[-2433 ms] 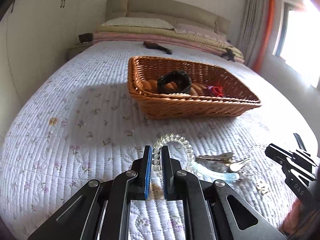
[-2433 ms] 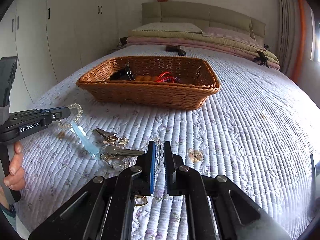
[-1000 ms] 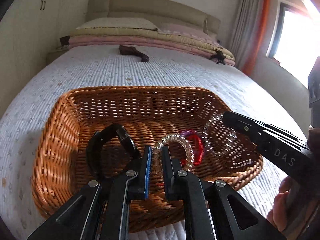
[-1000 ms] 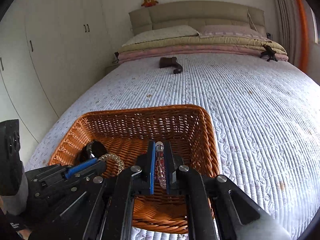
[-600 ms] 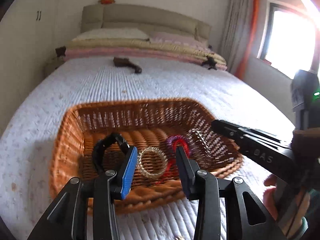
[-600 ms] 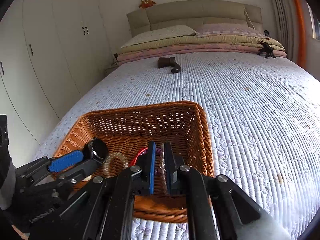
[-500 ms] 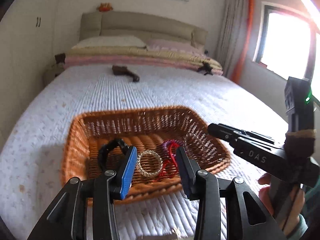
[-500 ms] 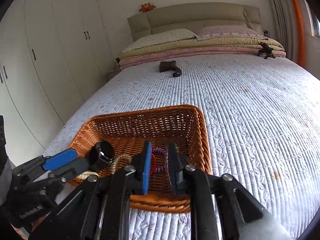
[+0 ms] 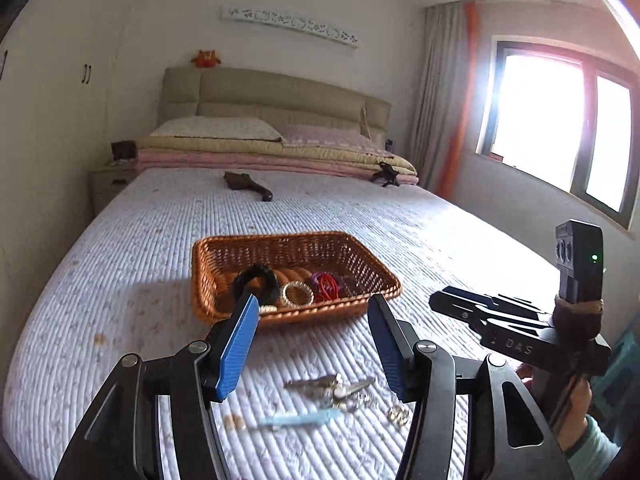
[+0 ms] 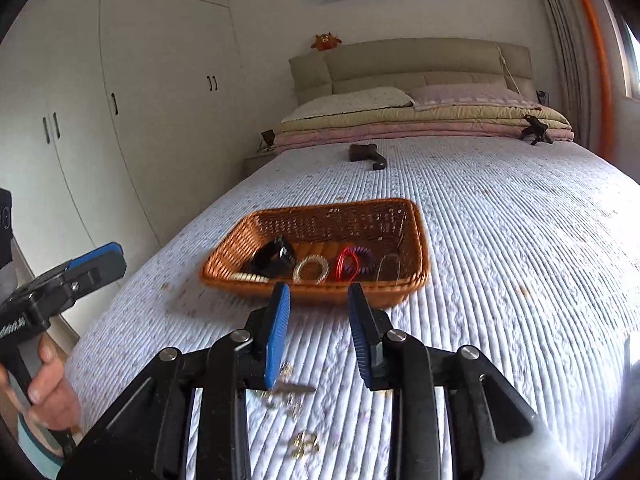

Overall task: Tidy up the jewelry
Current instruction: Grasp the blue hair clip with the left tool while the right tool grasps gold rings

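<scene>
Quilted bedspread [image 9: 120, 260] is soft, so both empty, wide-open grippers, left gripper [image 9: 312, 344] and right gripper [image 10: 318, 332], could snag fabric grabbing the hair clips [image 9: 332, 386] just below their tips.

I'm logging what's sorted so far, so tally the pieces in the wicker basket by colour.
Black band: 1
Clear bead bracelets: 2
Red ring: 1
Purple coil: 1
Cream bead strand: 1
Total visible: 6
</scene>
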The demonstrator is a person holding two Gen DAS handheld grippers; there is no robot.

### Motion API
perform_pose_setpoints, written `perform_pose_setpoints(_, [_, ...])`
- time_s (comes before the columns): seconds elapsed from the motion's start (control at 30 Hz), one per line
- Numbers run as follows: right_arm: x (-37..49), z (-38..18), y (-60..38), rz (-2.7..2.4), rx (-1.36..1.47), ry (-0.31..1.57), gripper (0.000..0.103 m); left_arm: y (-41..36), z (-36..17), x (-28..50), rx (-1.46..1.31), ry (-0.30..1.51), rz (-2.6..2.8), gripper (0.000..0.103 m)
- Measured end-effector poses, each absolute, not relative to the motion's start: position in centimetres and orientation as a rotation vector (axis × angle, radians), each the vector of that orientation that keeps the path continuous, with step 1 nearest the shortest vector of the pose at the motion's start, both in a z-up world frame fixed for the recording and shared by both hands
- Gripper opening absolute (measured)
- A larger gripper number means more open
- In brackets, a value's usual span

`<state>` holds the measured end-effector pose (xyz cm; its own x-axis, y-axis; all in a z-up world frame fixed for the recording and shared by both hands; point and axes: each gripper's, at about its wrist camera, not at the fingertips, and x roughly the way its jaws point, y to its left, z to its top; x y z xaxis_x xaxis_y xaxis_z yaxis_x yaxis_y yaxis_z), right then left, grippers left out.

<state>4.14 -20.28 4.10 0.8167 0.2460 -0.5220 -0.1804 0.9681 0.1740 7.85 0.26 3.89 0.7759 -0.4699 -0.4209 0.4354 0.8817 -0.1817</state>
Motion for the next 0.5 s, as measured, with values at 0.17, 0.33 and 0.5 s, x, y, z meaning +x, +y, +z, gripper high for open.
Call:
perform_pose_setpoints(0.17, [1.5,1.2,-19.4,0.225,0.104,0.641,0.032,1.2,0.8,7.2,-0.02,0.545,-0.551,0.058])
perform_pose_setpoints(0.33, [-0.1,-2.4,-19.5,0.222,0.16,0.729,0.032,1.4,-3.7,9.5,0.076,0.678,-0.567,0.058])
perform_pose_setpoints(0.5, [-1.1,-4.8,-18.8,0.218,0.167,0.797,0.032,1.0,-6.0,12.2,0.073,0.764,-0.596,0.058])
